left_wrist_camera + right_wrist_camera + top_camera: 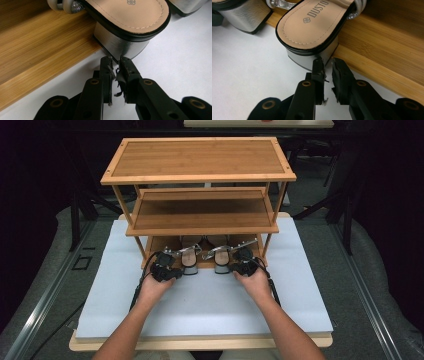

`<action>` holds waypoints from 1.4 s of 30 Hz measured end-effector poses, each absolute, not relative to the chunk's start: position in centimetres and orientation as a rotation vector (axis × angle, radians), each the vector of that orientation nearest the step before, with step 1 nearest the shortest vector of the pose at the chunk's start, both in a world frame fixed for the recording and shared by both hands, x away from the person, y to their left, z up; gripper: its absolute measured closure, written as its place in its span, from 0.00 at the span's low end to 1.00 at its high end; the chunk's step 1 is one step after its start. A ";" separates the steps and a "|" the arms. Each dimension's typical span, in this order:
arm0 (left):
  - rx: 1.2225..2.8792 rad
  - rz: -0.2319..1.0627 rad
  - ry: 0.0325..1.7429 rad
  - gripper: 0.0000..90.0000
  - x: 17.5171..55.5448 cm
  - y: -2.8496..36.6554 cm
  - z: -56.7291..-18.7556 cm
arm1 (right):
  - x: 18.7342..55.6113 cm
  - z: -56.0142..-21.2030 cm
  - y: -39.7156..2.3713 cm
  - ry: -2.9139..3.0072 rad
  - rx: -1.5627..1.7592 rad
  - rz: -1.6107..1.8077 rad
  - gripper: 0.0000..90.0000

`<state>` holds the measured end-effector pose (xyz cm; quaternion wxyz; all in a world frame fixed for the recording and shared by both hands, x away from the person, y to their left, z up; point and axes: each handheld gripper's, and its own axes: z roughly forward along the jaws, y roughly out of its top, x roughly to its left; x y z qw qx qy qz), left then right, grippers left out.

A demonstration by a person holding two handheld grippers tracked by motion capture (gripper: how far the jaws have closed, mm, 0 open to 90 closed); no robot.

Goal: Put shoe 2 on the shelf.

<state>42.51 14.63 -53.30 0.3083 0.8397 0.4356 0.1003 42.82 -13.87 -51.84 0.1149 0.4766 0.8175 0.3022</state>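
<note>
Overhead light, even on white table (300,285); surroundings dark; high view soft; gripper views sharp, heel glare.

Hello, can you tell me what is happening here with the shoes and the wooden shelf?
A person sits at a table with a three-level bamboo shoe rack on a white mat. A pair of block-heeled sandals rests on the lowest shelf, heels sticking out over the front edge. The left gripper has its jaws closed, tips at the silver heel of the left sandal. The right gripper is also closed, at the heel of the right sandal. Neither holds anything.
</note>
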 end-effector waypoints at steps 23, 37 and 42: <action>2.227 0.241 1.128 0.86 42.4 13.8 -53.3 | 42.6 -51.8 -12.7 2.433 1.367 0.890 0.84; 2.185 0.226 1.145 0.87 41.7 15.3 -52.7 | 41.9 -51.8 -13.5 2.438 1.352 0.872 0.84; 2.180 0.205 1.142 0.86 41.3 15.9 -52.1 | 41.6 -51.3 -14.1 2.425 1.352 0.879 0.84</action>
